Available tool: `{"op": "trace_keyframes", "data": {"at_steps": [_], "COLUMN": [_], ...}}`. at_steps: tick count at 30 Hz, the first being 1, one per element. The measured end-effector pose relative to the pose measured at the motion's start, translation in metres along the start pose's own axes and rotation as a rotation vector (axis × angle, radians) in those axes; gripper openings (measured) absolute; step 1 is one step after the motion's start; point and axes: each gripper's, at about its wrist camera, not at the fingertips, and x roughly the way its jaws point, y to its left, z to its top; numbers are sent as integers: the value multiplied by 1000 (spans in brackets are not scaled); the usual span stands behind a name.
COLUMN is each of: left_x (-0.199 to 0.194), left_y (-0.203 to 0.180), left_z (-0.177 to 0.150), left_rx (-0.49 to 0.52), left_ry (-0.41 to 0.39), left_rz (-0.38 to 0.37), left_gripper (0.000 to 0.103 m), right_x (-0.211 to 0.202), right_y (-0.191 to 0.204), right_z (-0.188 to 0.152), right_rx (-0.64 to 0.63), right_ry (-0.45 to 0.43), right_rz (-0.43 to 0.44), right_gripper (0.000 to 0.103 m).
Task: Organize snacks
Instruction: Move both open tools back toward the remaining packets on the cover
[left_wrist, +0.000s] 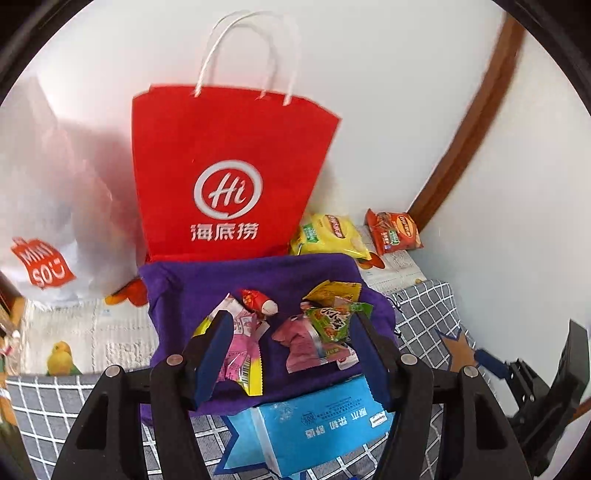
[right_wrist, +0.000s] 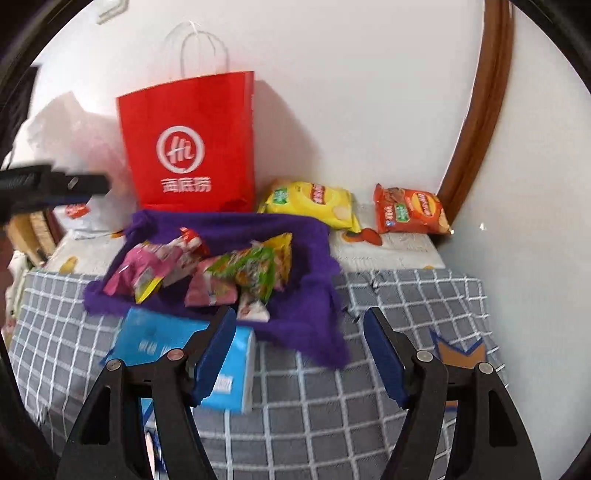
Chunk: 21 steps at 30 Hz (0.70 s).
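A blue tissue box sits under the left tongs, spread wide and empty over snack packets heaped on purple cloth; right tongs likewise wide, empty, likely awaiting sorting.

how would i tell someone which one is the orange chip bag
Start at the tall red paper bag standing against the white wall, then look right along the wall. Past the yellow chip bag, nearest the brown wooden frame, lies the orange chip bag. It is the only orange pack and lies off the purple cloth.
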Motion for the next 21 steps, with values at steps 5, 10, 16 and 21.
{"op": "trace_keyframes", "data": {"at_steps": [5, 10, 16, 21], "left_x": [-10, -24, -34, -37], "left_y": [-8, 5, 19, 30], "left_z": [-16, -50, -98, -131], "left_rx": [32, -19, -54, -78], "left_ry": [32, 62, 92, 113], "left_rz": [45, 59, 82, 93], "left_gripper": [64, 64, 64, 64], "right_x": [-17, -9, 9, 21], "right_y": [7, 26, 54, 72], "right_z": [-33, -69, -105, -122], "right_rx": [-25, -30, -47, -60], "right_ry": [0, 79, 156, 181], "right_rz": [101, 186, 257, 298], "right_gripper": [71, 67, 47, 47]}}
